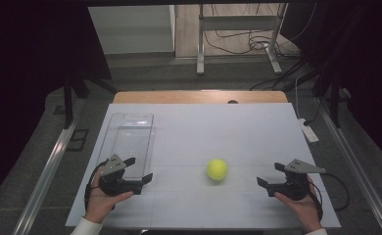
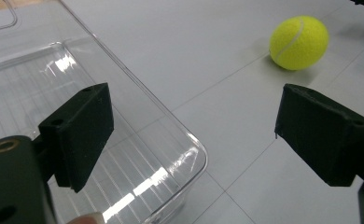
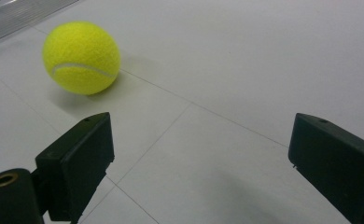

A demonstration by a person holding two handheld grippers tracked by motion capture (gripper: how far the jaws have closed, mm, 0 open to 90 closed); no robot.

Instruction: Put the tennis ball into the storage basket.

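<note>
The approach is judged not yet begun: the tennis ball (image 1: 217, 169) lies free on the table (image 1: 238, 132), right of the clear tray (image 1: 130, 142), between the left gripper (image 1: 139, 172) and right gripper (image 1: 270, 176), both jaws apart and empty, so the next move calls for one gripper to close in around it.

The tennis ball (image 1: 217, 169) was a yellow-green felt sphere with a white curved seam, intact and unmarked. It rested directly on the white surface (image 1: 218, 132), toward the near side and slightly right of centre, casting a soft shadow beneath it. The clear plastic container (image 1: 129, 142) was a shallow, transparent rectangular tray with rounded corners and a ribbed floor. It lay flat and upright on the left part of the surface, long axis running away from the person, well apart from the ball.
</note>
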